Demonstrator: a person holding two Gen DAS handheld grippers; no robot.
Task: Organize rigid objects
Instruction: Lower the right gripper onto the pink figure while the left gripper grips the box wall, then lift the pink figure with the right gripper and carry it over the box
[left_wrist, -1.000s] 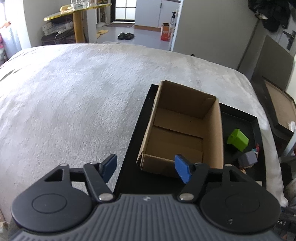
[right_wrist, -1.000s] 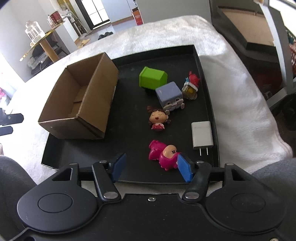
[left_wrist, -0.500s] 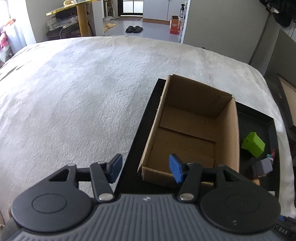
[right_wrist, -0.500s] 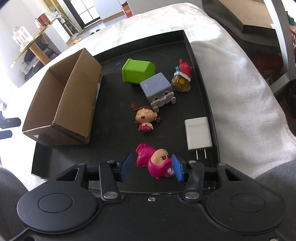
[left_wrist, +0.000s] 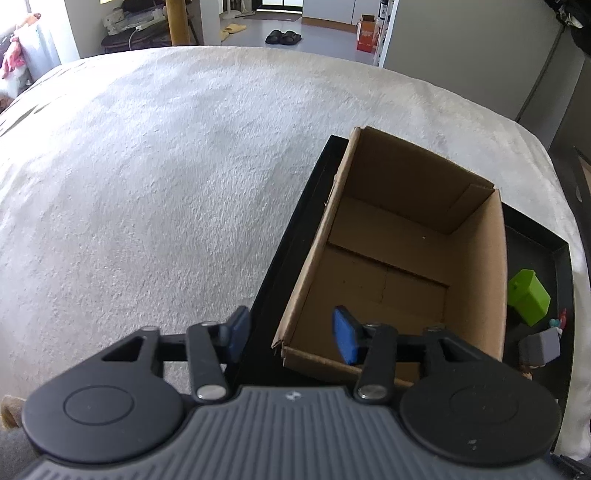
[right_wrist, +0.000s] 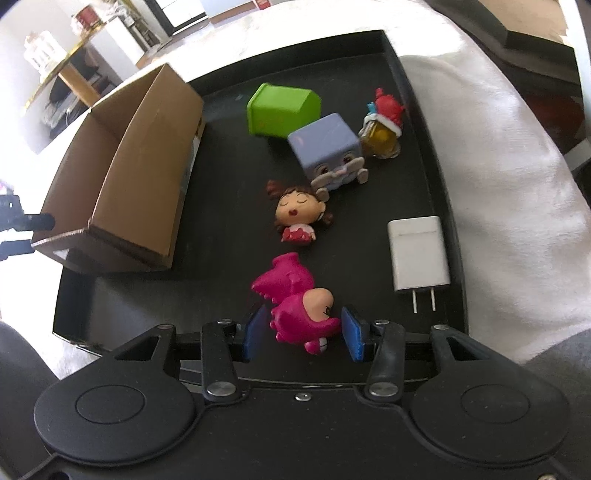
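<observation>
An open cardboard box (left_wrist: 388, 280) stands at the left end of a black tray (right_wrist: 229, 206), with nothing inside it. My left gripper (left_wrist: 291, 338) straddles the box's near left corner: one pad is inside the box, the other outside over the tray rim. Its jaws are closing and neither pad presses the wall. A pink figure (right_wrist: 295, 314) lies on its side near the tray's front. My right gripper (right_wrist: 303, 334) is lowered around it, with a pad close on each side and a sliver of gap showing.
Farther back on the tray lie a girl figure (right_wrist: 299, 210), a grey-blue cube figure (right_wrist: 327, 147), a green block (right_wrist: 282, 107) and a small red-hatted figure (right_wrist: 382, 125). A white charger (right_wrist: 419, 254) lies at the right. The tray rests on a white blanket (left_wrist: 147, 184).
The left gripper came forward and down onto the box's near corner while its jaws narrowed. The right gripper narrowed, then sank until the pink figure sat between its pads.
</observation>
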